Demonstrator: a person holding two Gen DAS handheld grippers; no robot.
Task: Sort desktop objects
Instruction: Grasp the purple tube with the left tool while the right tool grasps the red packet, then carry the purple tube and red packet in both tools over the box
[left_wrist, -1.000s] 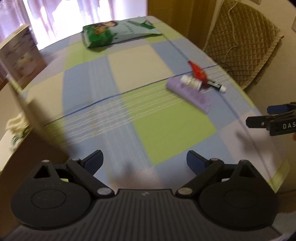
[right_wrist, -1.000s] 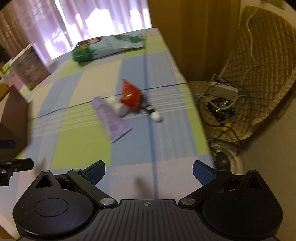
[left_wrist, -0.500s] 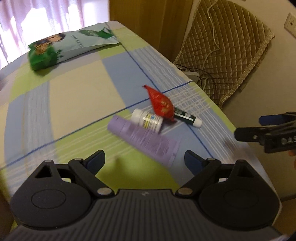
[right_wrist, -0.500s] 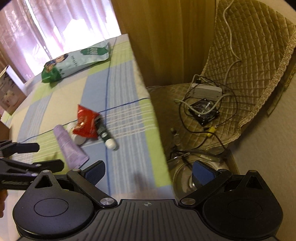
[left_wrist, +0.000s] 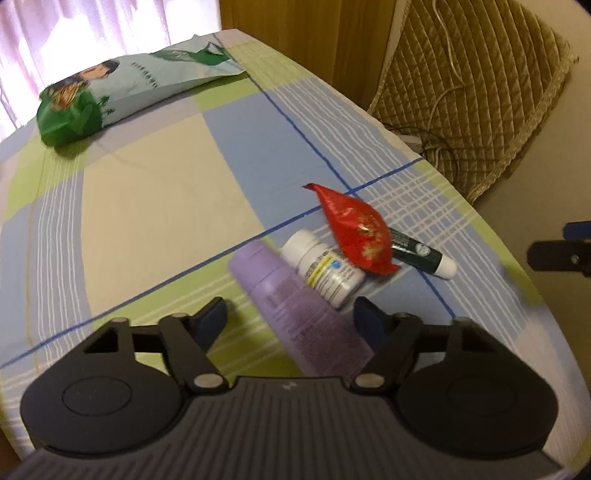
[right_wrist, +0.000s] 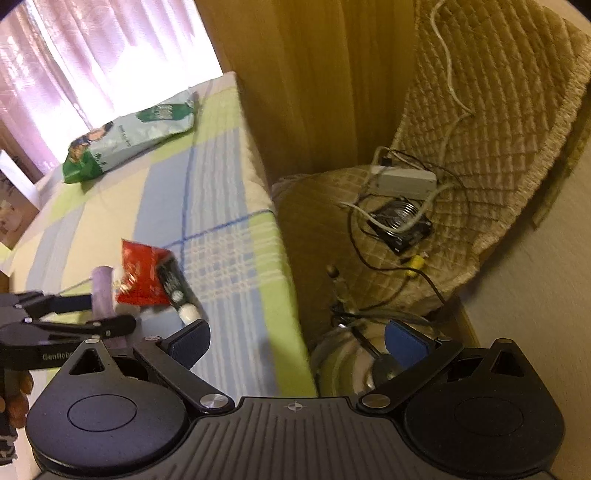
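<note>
A purple tube (left_wrist: 295, 310), a white pill bottle (left_wrist: 325, 269), a red snack packet (left_wrist: 354, 229) and a dark green stick with a white cap (left_wrist: 421, 254) lie together near the table's right edge. My left gripper (left_wrist: 291, 317) is open, its fingers straddling the purple tube's near end. My right gripper (right_wrist: 295, 339) is open and empty, over the table's right edge. The cluster shows in the right wrist view too, with the red packet (right_wrist: 142, 273) and green stick (right_wrist: 175, 288) left of my right gripper.
A green and white snack bag (left_wrist: 122, 92) lies at the far end of the checked tablecloth (left_wrist: 155, 199). A quilted chair (right_wrist: 480, 147) with cables and a power strip (right_wrist: 402, 181) stands right of the table. A box (right_wrist: 11, 206) stands at far left.
My left gripper has swung right and closed in on the cluster, so the purple tube now lies between its fingers. My right gripper has turned right toward the chair.
</note>
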